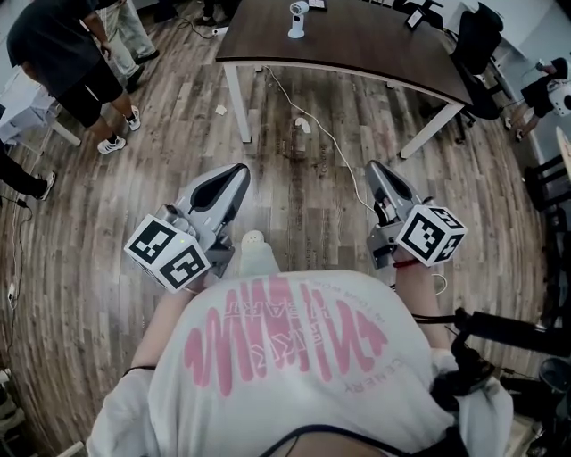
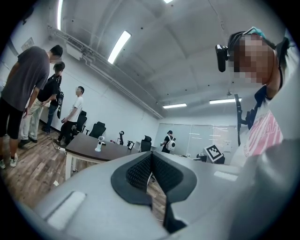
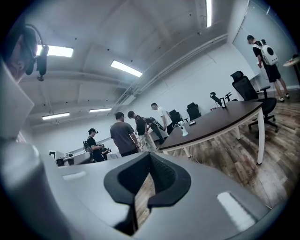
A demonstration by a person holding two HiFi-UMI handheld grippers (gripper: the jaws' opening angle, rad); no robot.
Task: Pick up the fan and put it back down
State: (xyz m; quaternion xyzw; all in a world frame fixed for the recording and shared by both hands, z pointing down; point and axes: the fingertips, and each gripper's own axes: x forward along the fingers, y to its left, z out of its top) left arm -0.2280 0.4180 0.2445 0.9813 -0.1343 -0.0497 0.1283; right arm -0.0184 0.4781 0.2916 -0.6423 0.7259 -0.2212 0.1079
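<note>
1. Writing. My white T-shirt (image 1: 294, 357) carries pink lettering, upside down in the head view; I cannot read it. Each gripper's marker cube shows black-and-white square patterns and no words. No brand is legible on the fan.

2. Grippers. My left gripper (image 1: 239, 170) has its 2 jaws pressed together with nothing between them, and its own view shows the black ribbed pads (image 2: 140, 171) meeting at the tip. My right gripper (image 1: 375, 167) is likewise closed and empty, with its pads (image 3: 161, 176) touching at the tip. Both are held over the floor in front of my body, well apart from each other.

3. Edges and room. The brown wood-plank floor (image 1: 303, 205) lies between me and the dark brown table with white legs (image 1: 357, 45). The table's near edge runs across the top of the head view. A white cable (image 1: 326, 134) trails from under the table toward my right side, with a white plug block (image 1: 303, 125) on it. Bystanders (image 1: 71, 54) stand at the upper left. Black office chairs (image 1: 477, 45) crowd the table's right end.

4. Task item. The small white desk fan with a round head on a short stand (image 1: 297, 18) is upright on the tabletop. It is well apart from both grippers and untouched.
</note>
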